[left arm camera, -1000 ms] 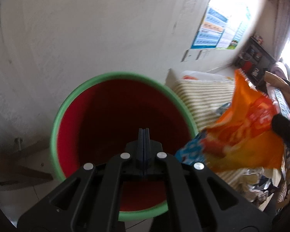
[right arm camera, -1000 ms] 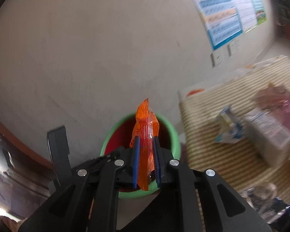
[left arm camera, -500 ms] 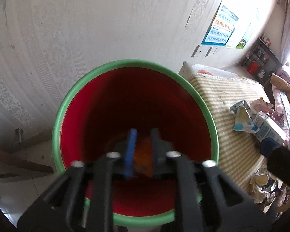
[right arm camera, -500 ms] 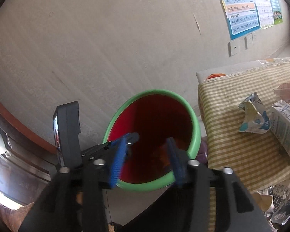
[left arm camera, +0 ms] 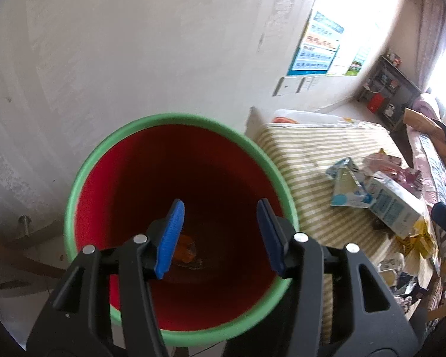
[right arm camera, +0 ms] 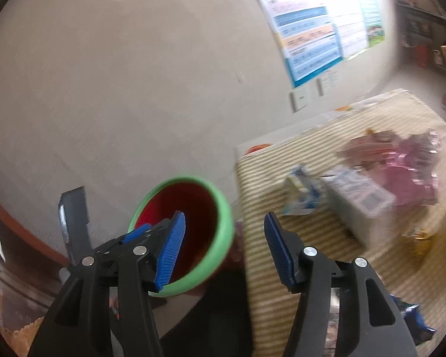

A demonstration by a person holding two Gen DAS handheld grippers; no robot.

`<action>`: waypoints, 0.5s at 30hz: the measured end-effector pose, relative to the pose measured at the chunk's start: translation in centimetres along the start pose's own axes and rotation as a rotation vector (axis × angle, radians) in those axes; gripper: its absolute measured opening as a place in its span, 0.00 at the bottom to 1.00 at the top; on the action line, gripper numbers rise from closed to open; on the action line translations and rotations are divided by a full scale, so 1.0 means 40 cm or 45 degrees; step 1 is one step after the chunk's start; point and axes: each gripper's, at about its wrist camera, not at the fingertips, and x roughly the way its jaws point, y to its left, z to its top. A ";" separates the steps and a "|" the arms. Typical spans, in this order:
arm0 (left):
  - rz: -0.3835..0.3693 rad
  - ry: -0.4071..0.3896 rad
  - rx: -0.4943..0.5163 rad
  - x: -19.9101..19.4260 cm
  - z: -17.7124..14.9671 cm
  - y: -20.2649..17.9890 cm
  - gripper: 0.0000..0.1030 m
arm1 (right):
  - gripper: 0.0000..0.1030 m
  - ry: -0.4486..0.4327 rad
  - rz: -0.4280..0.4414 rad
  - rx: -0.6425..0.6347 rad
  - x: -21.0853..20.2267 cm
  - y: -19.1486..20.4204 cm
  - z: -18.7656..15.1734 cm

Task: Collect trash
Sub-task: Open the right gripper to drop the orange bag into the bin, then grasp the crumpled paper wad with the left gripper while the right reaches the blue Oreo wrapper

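Trash [left arm camera: 351, 190] lies on the striped bed right of both hand-held grippers: light, crinkly wrappers and a crushable carton [left arm camera: 394, 206], best pinched by an edge. Left hand-held gripper [left arm camera: 220, 235] and right hand-held gripper [right arm camera: 223, 250] are opening, empty.

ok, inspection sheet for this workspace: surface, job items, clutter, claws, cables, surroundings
Surface: striped cloth beside the bin.
Job's things: red bin with green rim; orange wrapper lies at its bottom.
Clutter: blue-white carton, torn blue packet, pink wrappers on the cloth.
Claws: left claw over the bin, jaws opening, nothing between; right claw jaws opening, nothing between.
Cables: nothing seen.
Surroundings: pale wall, poster, dark shelf.
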 end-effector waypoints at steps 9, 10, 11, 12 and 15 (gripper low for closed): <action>-0.172 0.012 0.150 -0.031 -0.014 -0.179 0.51 | 0.54 -0.040 -0.123 0.120 -0.110 -0.130 -0.036; -0.200 0.021 0.169 -0.033 -0.019 -0.207 0.52 | 0.54 -0.044 -0.140 0.132 -0.122 -0.145 -0.040; -0.214 0.028 0.180 -0.033 -0.023 -0.220 0.52 | 0.54 -0.046 -0.151 0.143 -0.130 -0.156 -0.044; -0.235 0.041 0.203 -0.035 -0.031 -0.244 0.52 | 0.54 -0.050 -0.161 0.156 -0.141 -0.172 -0.051; -0.267 0.062 0.256 -0.037 -0.052 -0.287 0.52 | 0.56 -0.069 -0.216 0.214 -0.181 -0.235 -0.071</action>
